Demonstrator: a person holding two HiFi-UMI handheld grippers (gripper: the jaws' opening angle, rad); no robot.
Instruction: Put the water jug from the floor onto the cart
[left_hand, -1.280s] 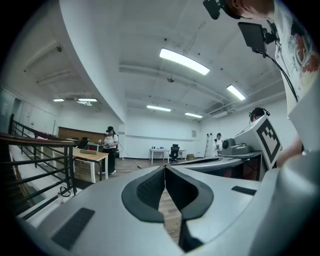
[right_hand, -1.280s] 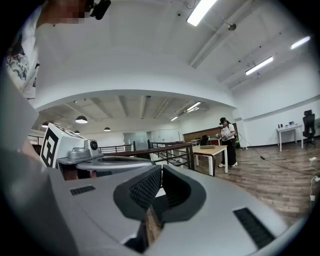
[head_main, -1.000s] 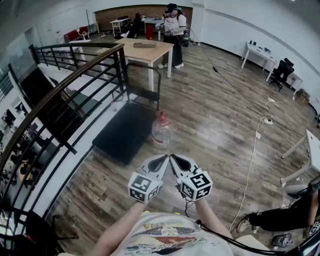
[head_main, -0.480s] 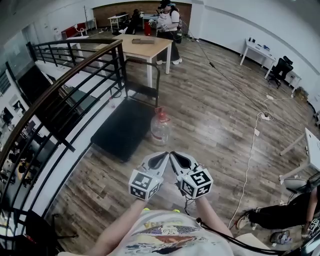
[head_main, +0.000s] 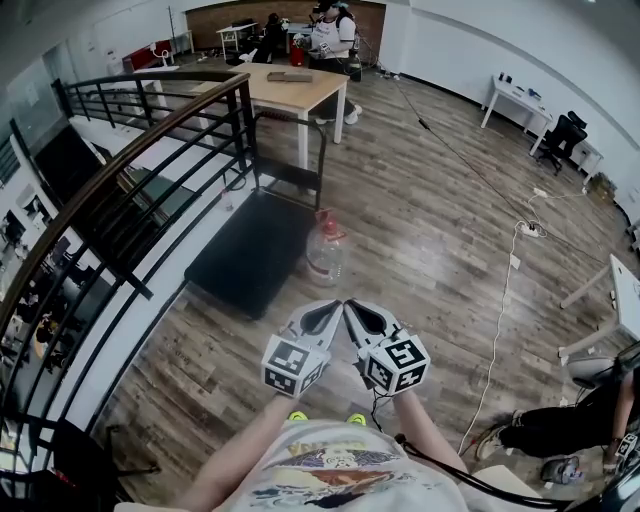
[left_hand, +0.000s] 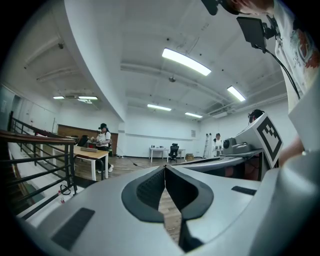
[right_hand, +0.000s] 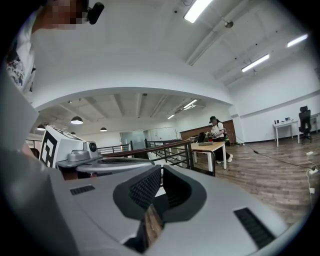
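Jaws on my left gripper (left_hand: 165, 169) are pressed together with nothing between the pads. The right gripper (right_hand: 161, 172) reads the same: pads meeting, nothing held. From the head view the two sit side by side, angled inward so their tips almost meet, with the marker cubes toward my body.

Taking the cart (head_main: 245, 262) as my reference, both grippers hang on the near side of it, over the wooden floor (head_main: 430, 230), apart from everything. The water jug (head_main: 325, 252), clear with a red top, stands upright on the floor just beside the cart's black platform, on the side away from the railing (head_main: 130, 150). That dark railing runs along the cart's opposite side. The cart's upright handle is at its far end, and beyond that end stands a wooden table (head_main: 295, 88). A person (head_main: 330, 30) stands farther off, past the table.
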